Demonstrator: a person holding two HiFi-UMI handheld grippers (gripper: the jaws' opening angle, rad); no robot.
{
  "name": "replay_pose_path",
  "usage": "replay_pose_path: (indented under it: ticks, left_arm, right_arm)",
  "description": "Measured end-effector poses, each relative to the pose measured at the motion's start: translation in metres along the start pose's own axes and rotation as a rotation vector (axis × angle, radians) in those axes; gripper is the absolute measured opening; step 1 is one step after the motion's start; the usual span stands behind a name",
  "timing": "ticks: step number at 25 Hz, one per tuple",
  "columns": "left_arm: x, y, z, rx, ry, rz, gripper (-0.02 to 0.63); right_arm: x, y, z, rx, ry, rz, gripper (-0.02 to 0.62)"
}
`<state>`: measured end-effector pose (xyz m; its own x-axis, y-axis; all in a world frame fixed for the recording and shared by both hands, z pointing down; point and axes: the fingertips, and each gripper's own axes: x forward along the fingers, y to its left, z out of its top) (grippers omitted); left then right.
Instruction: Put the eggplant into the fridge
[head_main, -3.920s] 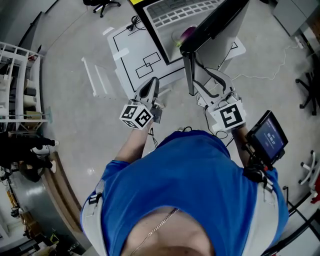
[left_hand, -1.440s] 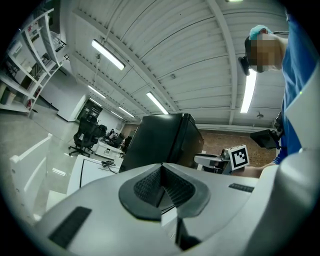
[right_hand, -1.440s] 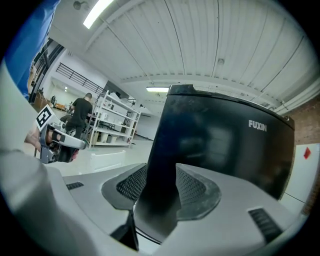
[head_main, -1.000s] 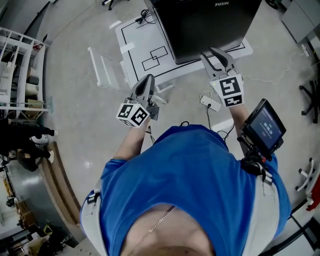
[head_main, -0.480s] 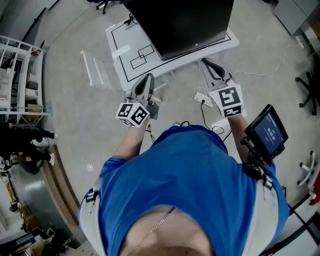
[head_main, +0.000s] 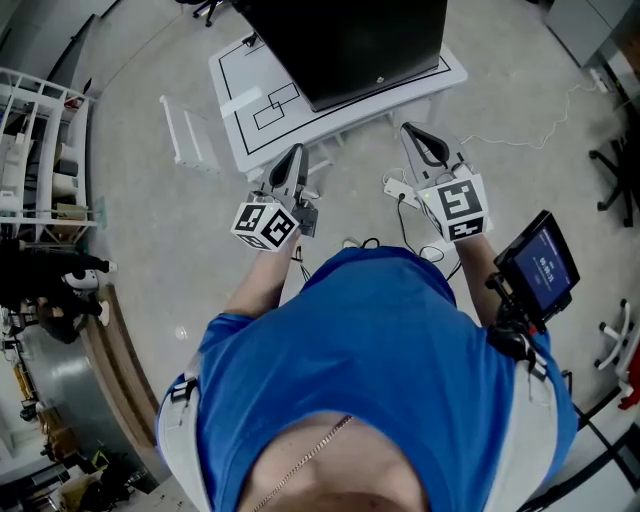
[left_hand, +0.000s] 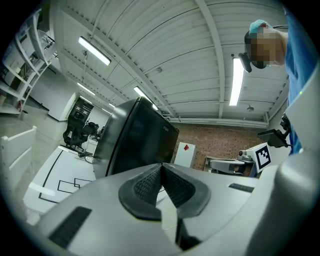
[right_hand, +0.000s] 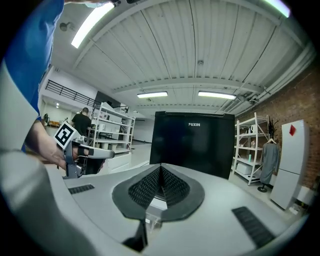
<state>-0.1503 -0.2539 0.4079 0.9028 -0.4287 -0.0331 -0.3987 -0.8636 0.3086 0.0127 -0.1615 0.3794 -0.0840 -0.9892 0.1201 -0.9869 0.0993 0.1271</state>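
On the floor ahead, head view: black fridge (head_main: 340, 40), door closed, stands on a white marked platform (head_main: 240, 100). The left gripper (head_main: 293, 158) and right gripper (head_main: 410, 132) are held near its front edge.

Left gripper view: jaws clenched together, nothing between.

Right gripper view: jaws pressed together, empty, facing the fridge front.

Eggplant out of sight.

The black fridge (right_hand: 194, 145) bears the white brand name "FUXIN" near its top edge.
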Motion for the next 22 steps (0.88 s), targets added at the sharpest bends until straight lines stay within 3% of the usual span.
replay_pose_path:
  ticks: [8, 22]
  left_arm:
    - [-0.019, -0.038, -0.002, 0.014, 0.000, 0.005, 0.008]
    - [-0.020, -0.041, -0.006, 0.011, 0.001, 0.012, 0.008]
  right_arm:
    - [-0.040, 0.005, 0.006, 0.013, -0.022, 0.007, 0.002]
    - [-0.041, 0.007, -0.001, 0.023, -0.024, 0.016, 0.002]
